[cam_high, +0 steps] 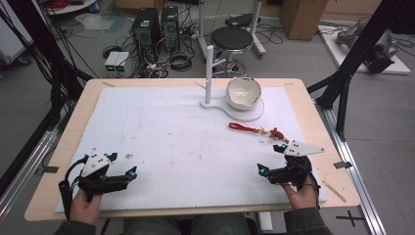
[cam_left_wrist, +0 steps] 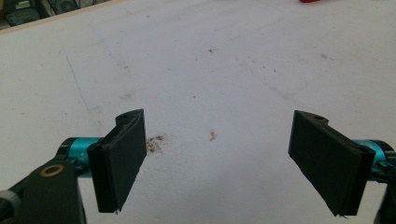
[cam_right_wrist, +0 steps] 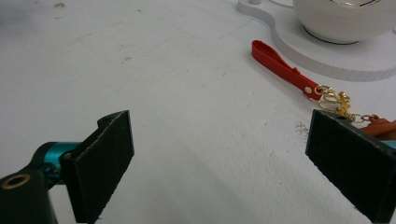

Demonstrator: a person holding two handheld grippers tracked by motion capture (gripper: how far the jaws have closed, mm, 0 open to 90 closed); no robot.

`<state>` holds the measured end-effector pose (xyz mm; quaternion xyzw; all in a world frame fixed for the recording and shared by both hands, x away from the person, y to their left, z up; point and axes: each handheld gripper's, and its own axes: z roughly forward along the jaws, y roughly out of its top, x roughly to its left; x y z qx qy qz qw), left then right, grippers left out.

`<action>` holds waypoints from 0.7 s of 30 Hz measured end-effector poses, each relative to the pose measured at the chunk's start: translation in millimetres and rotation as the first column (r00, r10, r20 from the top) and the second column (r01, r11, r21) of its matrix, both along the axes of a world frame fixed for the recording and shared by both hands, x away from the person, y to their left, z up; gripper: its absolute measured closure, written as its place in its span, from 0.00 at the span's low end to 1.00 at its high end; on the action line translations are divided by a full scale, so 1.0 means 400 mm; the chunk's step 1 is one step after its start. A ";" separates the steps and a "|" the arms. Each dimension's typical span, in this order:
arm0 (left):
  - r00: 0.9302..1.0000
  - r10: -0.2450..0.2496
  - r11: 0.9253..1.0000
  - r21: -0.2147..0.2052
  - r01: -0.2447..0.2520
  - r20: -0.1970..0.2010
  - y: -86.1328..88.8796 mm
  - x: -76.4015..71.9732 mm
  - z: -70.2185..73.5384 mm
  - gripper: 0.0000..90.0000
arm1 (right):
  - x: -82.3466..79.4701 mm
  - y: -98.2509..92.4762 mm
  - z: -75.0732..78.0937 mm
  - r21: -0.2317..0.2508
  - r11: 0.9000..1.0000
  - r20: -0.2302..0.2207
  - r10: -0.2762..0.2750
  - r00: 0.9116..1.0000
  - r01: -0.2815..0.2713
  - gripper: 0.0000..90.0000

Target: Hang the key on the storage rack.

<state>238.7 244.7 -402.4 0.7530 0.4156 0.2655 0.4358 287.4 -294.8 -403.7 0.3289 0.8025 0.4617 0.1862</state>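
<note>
Matte black wide-spread jaws on both grippers (cam_high: 123,164) (cam_high: 272,157); glossy white bowl (cam_high: 242,92), red strap keychain (cam_high: 258,130).

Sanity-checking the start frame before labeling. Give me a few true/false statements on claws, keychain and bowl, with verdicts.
1. Both claws are open with nothing between their jaws. True: the left claw and the right claw rest wide open on the white board.
2. The red keychain hangs on the white stand. False: it lies flat on the board, in front of the stand's base.
3. The white bowl sits on the stand's base plate. True.
4. The keychain lies closer to the left claw. False: it lies just ahead of the right claw.
5. The bowl holds the keychain. False: the keychain lies outside it.
</note>
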 end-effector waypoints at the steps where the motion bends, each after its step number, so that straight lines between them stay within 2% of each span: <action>1: 1.000 0.000 1.000 0.000 0.000 0.000 0.000 0.000 0.000 0.22 | 0.000 0.000 0.000 0.000 1.000 0.000 0.000 1.000 0.000 0.07; 21: 1.000 -0.004 1.000 -0.003 0.004 0.005 0.007 -0.002 0.000 0.22 | -0.001 0.008 0.004 -0.004 1.000 -0.002 0.014 1.000 -0.014 0.07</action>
